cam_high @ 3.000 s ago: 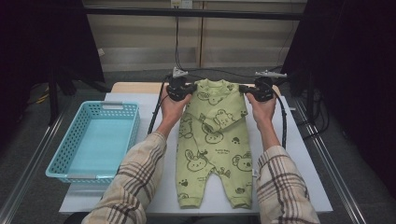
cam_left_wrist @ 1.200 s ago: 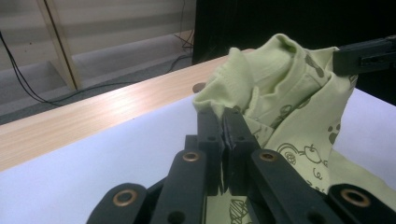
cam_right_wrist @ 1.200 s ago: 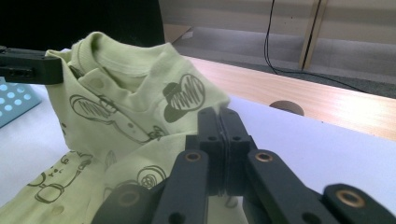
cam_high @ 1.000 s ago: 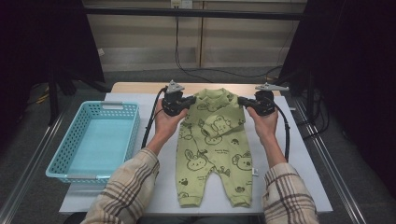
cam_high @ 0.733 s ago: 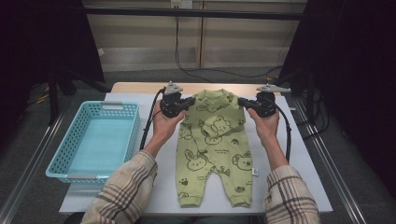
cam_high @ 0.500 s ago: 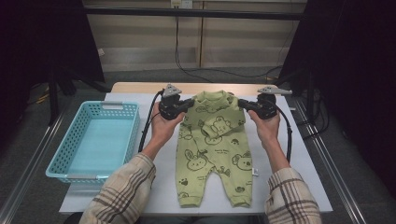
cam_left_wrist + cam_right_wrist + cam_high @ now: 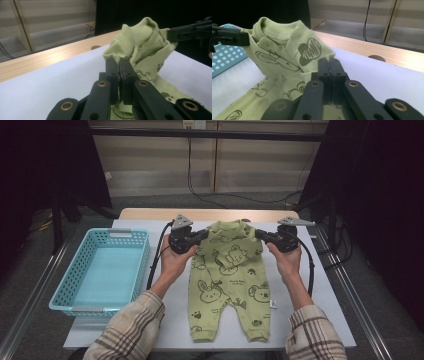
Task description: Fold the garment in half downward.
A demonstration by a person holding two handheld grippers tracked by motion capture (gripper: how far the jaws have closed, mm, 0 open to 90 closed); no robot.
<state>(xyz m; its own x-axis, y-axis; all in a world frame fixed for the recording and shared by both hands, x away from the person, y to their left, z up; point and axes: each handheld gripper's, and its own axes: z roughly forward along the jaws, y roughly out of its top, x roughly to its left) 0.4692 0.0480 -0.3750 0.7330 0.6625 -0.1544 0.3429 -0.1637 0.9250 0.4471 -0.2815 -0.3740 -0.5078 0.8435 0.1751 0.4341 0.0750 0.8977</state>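
Our left gripper (image 7: 120,67) has its jaws pressed together on a fold of the green baby romper (image 7: 230,280), pinching the cloth at one shoulder; just beyond the jaw tips the fabric bunches up into a raised lump with the ribbed collar on top. Our right gripper (image 7: 329,67) is likewise clamped tight on the opposite shoulder, and ahead of its jaws the neckline stands lifted, with a dark printed heart on the cloth just above the tips. Between the two pairs of jaws the upper part of the romper is held off the white table (image 7: 330,320), while behind the jaws, toward us, the body and both legs lie flat on that surface. Out past our left gripper, well apart from the garment, stands a light blue basket (image 7: 65,290). Beyond both grippers runs the table's wooden far edge (image 7: 150,213).
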